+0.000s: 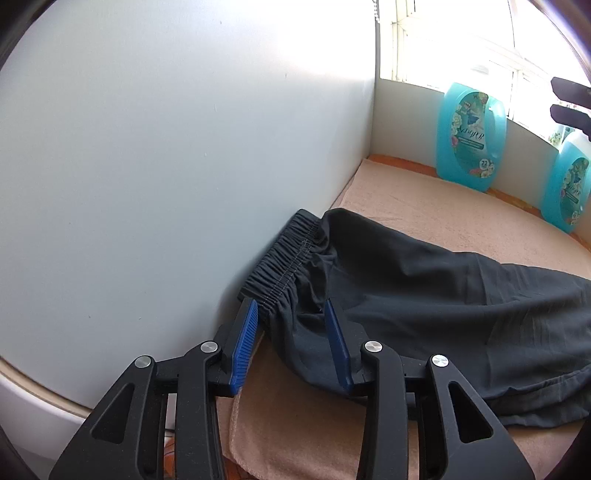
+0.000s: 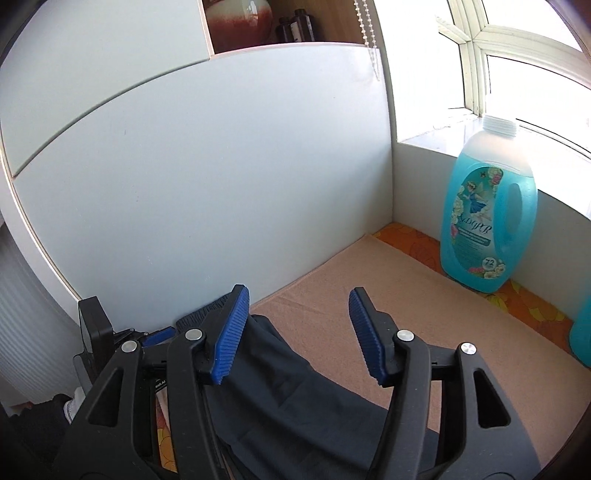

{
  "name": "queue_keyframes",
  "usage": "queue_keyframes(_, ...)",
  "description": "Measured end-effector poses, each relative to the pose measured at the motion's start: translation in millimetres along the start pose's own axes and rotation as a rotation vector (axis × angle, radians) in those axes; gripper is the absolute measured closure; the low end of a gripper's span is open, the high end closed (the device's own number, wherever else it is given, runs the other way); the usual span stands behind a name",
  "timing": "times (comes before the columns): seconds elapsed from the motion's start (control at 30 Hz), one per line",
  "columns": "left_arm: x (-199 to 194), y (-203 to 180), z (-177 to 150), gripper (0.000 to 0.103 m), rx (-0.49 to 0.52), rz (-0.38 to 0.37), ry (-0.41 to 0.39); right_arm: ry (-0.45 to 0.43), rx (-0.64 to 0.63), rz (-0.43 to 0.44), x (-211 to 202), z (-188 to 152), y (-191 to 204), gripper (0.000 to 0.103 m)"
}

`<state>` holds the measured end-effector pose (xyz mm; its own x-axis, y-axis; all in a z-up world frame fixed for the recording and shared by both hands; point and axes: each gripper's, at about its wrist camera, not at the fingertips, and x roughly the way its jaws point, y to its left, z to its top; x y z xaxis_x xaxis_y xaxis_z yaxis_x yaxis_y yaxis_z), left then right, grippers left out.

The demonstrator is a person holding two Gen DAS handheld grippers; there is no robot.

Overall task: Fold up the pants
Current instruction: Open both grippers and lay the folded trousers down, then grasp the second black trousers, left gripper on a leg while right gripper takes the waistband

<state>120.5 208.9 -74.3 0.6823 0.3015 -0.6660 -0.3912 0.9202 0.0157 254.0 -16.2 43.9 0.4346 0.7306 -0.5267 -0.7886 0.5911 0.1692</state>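
Dark grey pants [image 1: 424, 295] lie on a peach towel [image 1: 443, 206], their gathered elastic waistband [image 1: 284, 258] pushed against the white panel on the left. My left gripper [image 1: 290, 302] is open, its blue pads on either side of the near waistband corner, with fabric between them but not pinched. In the right wrist view, my right gripper [image 2: 298, 291] hangs open above the pants [image 2: 295, 387] and the towel [image 2: 406, 295], holding nothing. Two dark fingers at the right edge of the left wrist view look like the right gripper.
A white cabinet panel [image 1: 184, 184] walls off the left side. Two turquoise softener bottles [image 1: 469, 140] [image 1: 569, 192] stand at the back under the window; the nearer one [image 2: 487, 214] also shows in the right wrist view. A shelf with a vase [image 2: 236, 22] sits above.
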Motion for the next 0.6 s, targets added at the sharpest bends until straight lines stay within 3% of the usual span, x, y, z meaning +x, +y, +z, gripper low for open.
queue_keyframes(0.23,-37.4,-27.6,9.9,0.066,0.025,-0.166,-0.053,-0.069,0.092,-0.146,-90.4,-29.8,-50.1,0.037)
queue_keyframes(0.47,-76.0,-98.0,15.8,0.064,0.133,-0.396,-0.075,-0.113,0.179,-0.36,-219.5,-83.0,-85.2,0.037)
queue_keyframes(0.6,-90.0,-144.4,12.7,0.057,0.193,-0.547,-0.047,-0.11,0.277,-0.507,-296.3,-132.3,-117.1,0.037)
